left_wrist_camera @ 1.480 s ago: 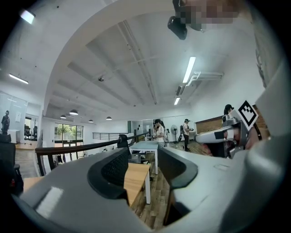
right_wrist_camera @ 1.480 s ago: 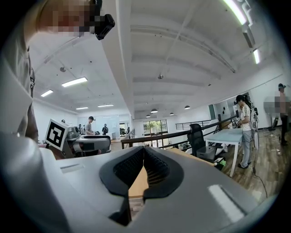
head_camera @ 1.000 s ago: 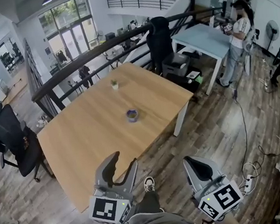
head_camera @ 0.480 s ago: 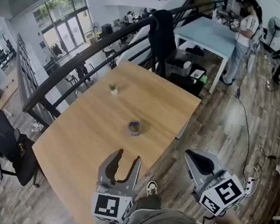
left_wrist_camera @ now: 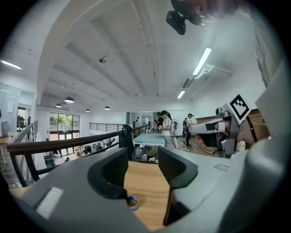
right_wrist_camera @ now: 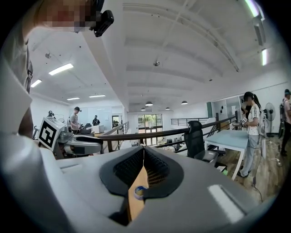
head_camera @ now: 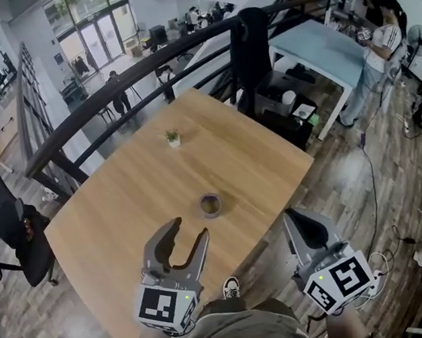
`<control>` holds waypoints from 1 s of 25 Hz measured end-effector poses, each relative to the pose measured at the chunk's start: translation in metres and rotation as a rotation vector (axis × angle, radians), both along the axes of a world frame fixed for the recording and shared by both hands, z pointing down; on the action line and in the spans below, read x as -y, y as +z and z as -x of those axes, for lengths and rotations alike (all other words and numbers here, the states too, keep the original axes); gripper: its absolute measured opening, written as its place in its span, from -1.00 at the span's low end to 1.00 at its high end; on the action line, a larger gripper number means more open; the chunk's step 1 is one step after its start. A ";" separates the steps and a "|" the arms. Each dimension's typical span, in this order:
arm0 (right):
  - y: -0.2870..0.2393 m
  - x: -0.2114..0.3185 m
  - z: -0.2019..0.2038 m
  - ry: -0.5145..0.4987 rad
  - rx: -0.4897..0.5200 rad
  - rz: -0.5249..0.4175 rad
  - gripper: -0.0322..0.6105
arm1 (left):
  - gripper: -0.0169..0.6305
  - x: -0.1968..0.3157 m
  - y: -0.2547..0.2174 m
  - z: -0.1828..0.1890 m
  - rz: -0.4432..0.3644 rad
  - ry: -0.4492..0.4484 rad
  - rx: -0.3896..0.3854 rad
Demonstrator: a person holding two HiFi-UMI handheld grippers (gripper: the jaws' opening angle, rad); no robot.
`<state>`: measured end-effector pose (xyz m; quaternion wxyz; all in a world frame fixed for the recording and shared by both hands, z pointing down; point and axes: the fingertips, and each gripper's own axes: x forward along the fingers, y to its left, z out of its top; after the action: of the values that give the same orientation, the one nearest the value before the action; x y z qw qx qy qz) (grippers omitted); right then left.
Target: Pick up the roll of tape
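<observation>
Centrally on the wooden table [head_camera: 117, 205] lies the roll of tape [head_camera: 210, 204]; below it, the left gripper [head_camera: 189, 232] is spread and the right gripper [head_camera: 298, 219] pressed together.

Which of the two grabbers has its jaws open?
The left gripper. Its jaws stand wide apart with nothing held between them, while the right gripper has its jaws closed together at the tips.

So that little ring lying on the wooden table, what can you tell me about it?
It is a small roll of tape, a squat ring with a bluish outer band and a pale core. It lies flat, hole upward, on the wooden table, towards the edge nearest the person. Only the tabletop touches it.
</observation>
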<state>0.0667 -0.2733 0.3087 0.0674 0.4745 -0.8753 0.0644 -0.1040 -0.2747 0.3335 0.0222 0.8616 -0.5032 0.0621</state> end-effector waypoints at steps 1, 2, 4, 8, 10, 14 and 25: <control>0.000 0.005 0.000 0.001 -0.004 -0.001 -0.87 | -0.31 0.004 0.000 0.002 0.000 0.000 -0.001; -0.001 0.010 0.001 0.001 -0.008 -0.001 -0.87 | -0.31 0.007 0.000 0.004 -0.001 0.000 0.000; 0.000 0.017 0.004 -0.005 -0.014 0.000 -0.87 | -0.31 0.013 0.001 0.008 -0.003 -0.004 0.004; 0.007 0.028 0.009 -0.023 -0.030 0.010 -0.86 | -0.31 0.027 0.001 0.014 -0.010 -0.019 0.005; 0.010 0.032 0.010 -0.033 -0.040 0.019 -0.86 | -0.31 0.031 0.001 0.015 -0.008 -0.034 -0.001; 0.017 0.042 0.010 -0.057 -0.044 0.036 -0.87 | -0.31 0.041 0.005 0.015 0.010 -0.052 -0.005; 0.080 0.088 0.011 -0.102 -0.122 0.125 -0.86 | -0.31 0.081 0.073 0.005 0.135 -0.078 0.114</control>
<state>0.0556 -0.3613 0.3890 0.1532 0.4272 -0.8869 0.0863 -0.1091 -0.3553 0.4066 0.0542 0.8331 -0.5313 0.1438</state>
